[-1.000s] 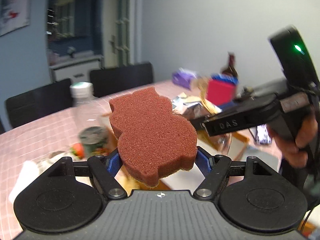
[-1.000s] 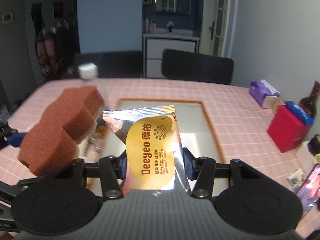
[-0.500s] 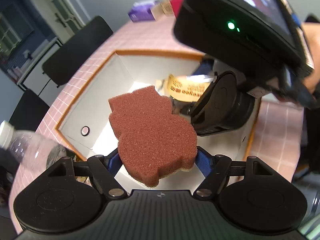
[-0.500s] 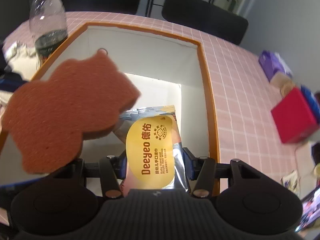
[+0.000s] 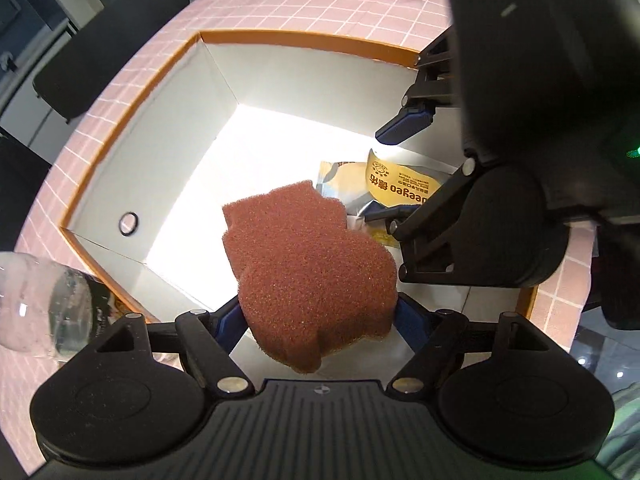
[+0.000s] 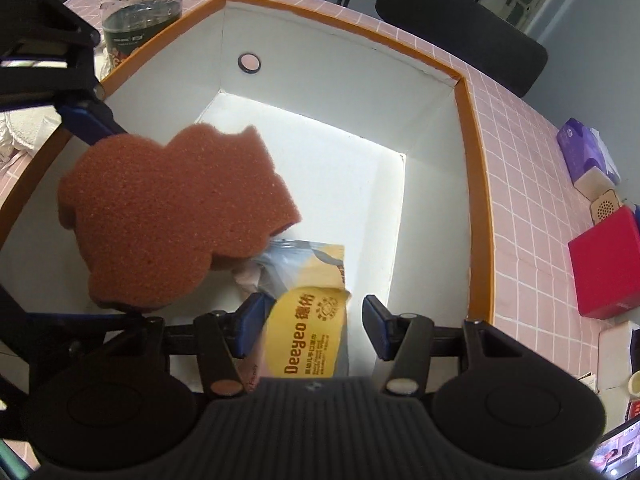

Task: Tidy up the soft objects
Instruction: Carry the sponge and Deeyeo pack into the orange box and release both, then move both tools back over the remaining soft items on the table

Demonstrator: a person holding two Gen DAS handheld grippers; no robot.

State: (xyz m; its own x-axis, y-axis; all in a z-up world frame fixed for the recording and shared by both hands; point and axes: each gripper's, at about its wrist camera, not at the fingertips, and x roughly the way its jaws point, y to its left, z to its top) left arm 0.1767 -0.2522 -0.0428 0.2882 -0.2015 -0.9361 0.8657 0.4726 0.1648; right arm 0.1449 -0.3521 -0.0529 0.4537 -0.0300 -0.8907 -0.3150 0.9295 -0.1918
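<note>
The left tongs [image 5: 318,316] pinch a brown sponge [image 5: 308,268] between their blue pads, one pad on each side of its near end. The sponge is held above the open inside of a white box with an orange rim [image 5: 288,36], and its far edge overlaps a wet-wipe packet [image 5: 400,190] lying on the box floor.

The right tongs [image 6: 314,326] are spread, with a clear gap on the right side between pad and packet; the left pad sits right at the packet's edge, and contact there cannot be told. From this side the packet [image 6: 308,336], yellow and silver with "Deeyeo" printed on it, lies on the floor at the near end of the box [image 6: 472,184], between the two pads. The sponge [image 6: 168,216] hangs to the left of it, over the packet's far left corner.

A round hole [image 6: 249,62] shows in the far wall of the box. Beyond the far left corner stands a clear plastic bottle [image 6: 140,0]. The box sits on a pink checked tablecloth [image 6: 520,160], with a red box [image 6: 604,264] and a purple tissue pack [image 6: 586,152] to the right, and a black chair [image 6: 460,28] at the far side.
</note>
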